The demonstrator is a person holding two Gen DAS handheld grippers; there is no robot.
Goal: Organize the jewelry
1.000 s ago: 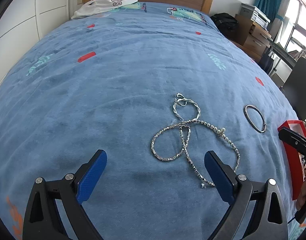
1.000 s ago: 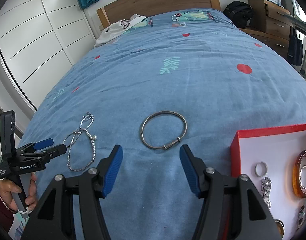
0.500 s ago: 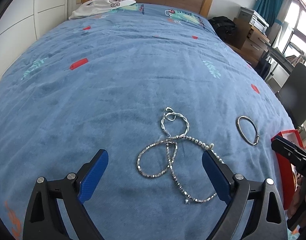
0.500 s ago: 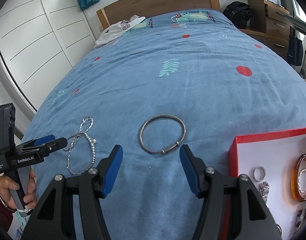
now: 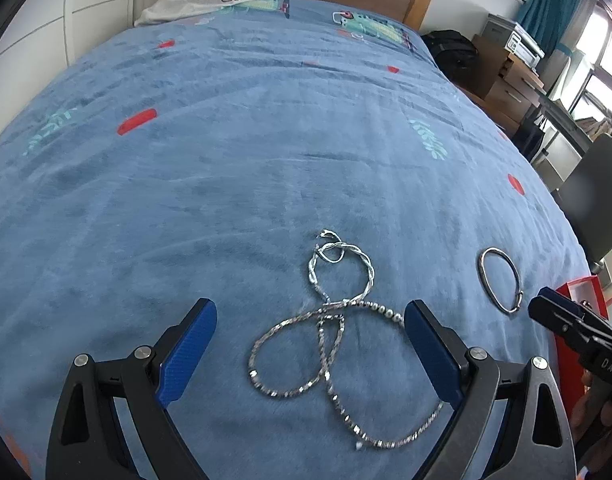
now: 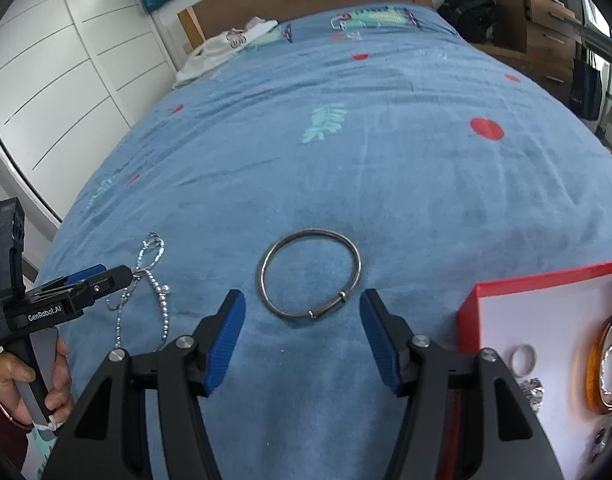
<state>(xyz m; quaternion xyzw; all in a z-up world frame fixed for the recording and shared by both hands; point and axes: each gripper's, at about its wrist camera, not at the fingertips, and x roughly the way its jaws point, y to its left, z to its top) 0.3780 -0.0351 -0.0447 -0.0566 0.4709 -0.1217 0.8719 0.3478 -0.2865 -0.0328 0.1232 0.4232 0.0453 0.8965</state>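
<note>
Box [image 6: 506, 284] nearer — rings [image 6: 523, 357] inside.

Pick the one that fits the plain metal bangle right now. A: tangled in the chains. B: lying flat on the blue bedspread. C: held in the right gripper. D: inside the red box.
B: the bangle lies flat on the bedspread, untouched, ahead of the open right gripper.

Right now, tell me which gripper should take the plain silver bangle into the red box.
Right. The right gripper is open with the plain silver bangle just ahead of its fingertips and the red box beside it; the left gripper hovers over the tangled silver chains.
</note>
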